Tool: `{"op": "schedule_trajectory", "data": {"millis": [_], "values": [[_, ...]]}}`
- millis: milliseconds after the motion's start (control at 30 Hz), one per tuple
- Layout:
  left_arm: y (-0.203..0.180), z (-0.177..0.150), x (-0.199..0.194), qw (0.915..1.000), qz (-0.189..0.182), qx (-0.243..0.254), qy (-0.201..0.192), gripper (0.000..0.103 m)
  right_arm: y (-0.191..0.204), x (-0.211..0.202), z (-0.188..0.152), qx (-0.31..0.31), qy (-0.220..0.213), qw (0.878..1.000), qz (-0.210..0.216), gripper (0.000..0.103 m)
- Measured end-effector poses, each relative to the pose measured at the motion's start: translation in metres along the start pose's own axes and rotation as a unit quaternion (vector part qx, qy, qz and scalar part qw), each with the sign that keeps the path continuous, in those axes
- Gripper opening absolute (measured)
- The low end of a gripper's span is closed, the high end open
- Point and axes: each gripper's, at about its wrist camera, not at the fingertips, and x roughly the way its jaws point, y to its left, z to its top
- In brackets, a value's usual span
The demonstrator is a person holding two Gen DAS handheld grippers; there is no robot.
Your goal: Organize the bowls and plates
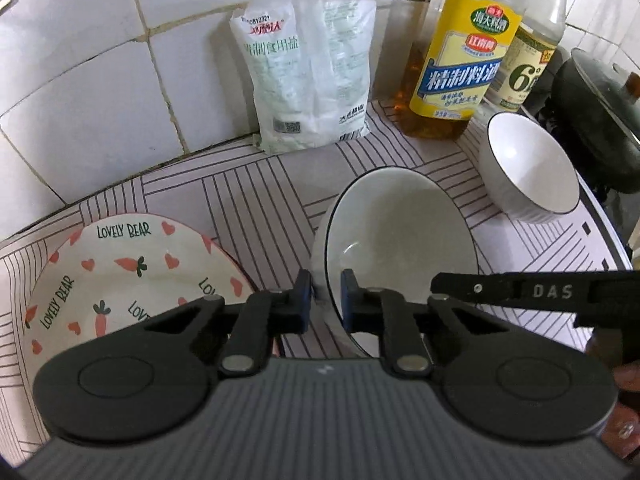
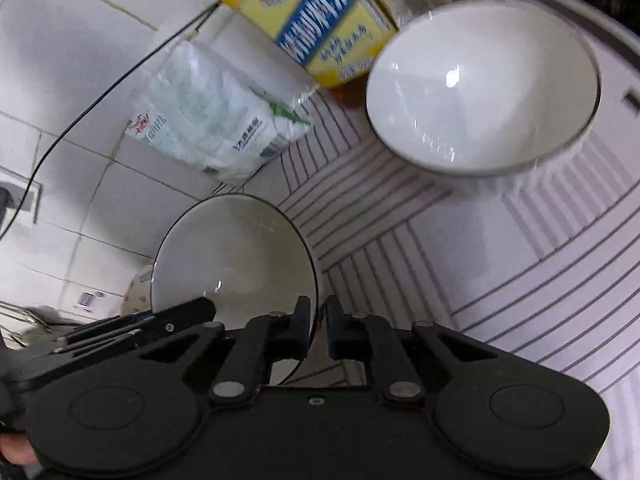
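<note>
1. The left gripper [image 1: 325, 300] straddles the near rim of the large bowl [image 1: 400, 252]; one pad sits outside the wall, the other inside, and both appear to touch it, so the claw is clamped on that rim.
2. The right gripper [image 2: 318, 330] is closed on the same large bowl [image 2: 234, 256] at another part of its edge; the thin dark rim line runs straight into the narrow slot between its pads.
3. The bowl stands tilted, its mouth turned toward both cameras (whether its foot touches the mat is hidden).
4. A second, small bowl [image 1: 528, 168] sits upright on the striped mat [image 1: 256, 192], well apart from the large one, close to the mat's right edge and just beside the yellow-label bottle [image 1: 460, 64].
5. The carrot-print plate [image 1: 120, 276] lies flat at the left, near the tiled wall [image 1: 80, 100]; its right edge comes near the left pad without visibly touching.
6. Open mat lies between plate and large bowl, and more between the two bowls.
7. Along the back, the salt bag [image 1: 308, 76] leans on the wall; beyond the mat's right edge stands a dark pot [image 1: 596, 120].
8. The right gripper's arm [image 1: 540, 292] crosses the left view's right side.
</note>
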Motion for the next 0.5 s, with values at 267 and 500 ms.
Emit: {"op": "schedule_trajectory", "data": {"millis": [267,500], "values": [[-0.018,0.008,-0.041,0.9995,0.013,0.018,-0.023,0.014,0.009,-0.025,-0.001,0.003,-0.018,1.0,0.016,0.011],[-0.037,-0.002,-0.084,0.999,0.02,0.032,-0.023,0.014,0.02,-0.072,-0.014,0.001,-0.037,0.999,0.03,0.011]]}}
